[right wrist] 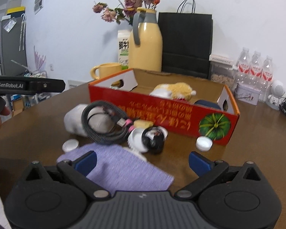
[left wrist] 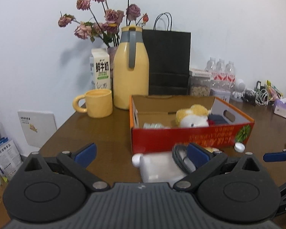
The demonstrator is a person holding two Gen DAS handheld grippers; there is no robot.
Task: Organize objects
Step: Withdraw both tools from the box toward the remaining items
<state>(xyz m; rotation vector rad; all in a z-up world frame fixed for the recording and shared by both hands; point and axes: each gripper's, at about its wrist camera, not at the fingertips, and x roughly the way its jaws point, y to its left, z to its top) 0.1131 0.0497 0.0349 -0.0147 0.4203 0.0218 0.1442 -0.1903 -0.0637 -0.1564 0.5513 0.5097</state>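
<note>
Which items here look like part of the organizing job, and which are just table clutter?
Likely part of the job: red box, plush toy inside it, coiled cable, white bottle, purple cloth, loose white cap.

Just lying about: yellow jug, yellow mug, milk carton, black paper bag, water bottles.

Milk carton (left wrist: 101,70) reads "鲜牛奶"; left tool (right wrist: 26,85) "GenRobot.AI".
</note>
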